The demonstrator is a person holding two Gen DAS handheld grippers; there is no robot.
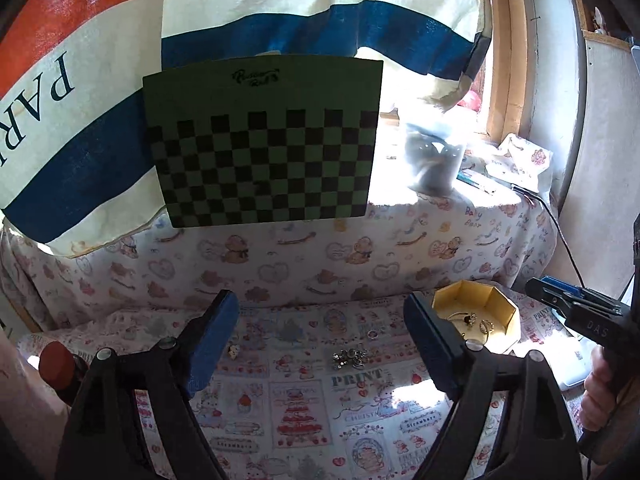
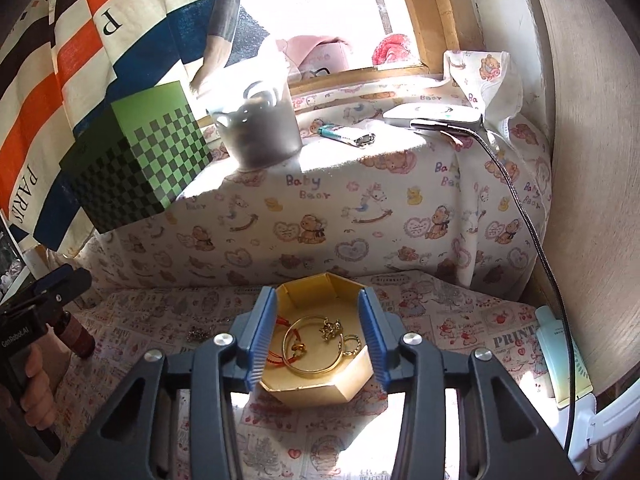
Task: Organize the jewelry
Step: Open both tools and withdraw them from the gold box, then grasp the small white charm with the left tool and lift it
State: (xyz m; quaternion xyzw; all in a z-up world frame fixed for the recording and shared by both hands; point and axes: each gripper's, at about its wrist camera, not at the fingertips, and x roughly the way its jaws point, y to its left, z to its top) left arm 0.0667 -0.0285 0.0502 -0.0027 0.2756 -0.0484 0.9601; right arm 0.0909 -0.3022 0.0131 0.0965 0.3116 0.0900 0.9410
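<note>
- The gold box (image 2: pixel 316 356) is sitting right between and just beyond the fingers of the right hand-held gripper (image 2: pixel 318 336), and it is already holding a gold bangle (image 2: pixel 310 364), a small gold charm (image 2: pixel 330 329), a ring (image 2: pixel 351 345) and a red cord (image 2: pixel 276 346)
- That right hand-held gripper is standing partly open, gripping nothing, looking like a drop just made
- The left hand-held gripper (image 1: pixel 320 340) is gaping wide and empty
- Straight ahead between its fingers, a loose cluster of jewelry (image 1: pixel 349 358) is still lying on the printed cloth (image 1: pixel 304 412), with a lone ring (image 1: pixel 373 334) just beyond it and a small pale piece (image 1: pixel 232 351) by its left finger
- So the job is looking partly done, with those strays still waiting
</note>
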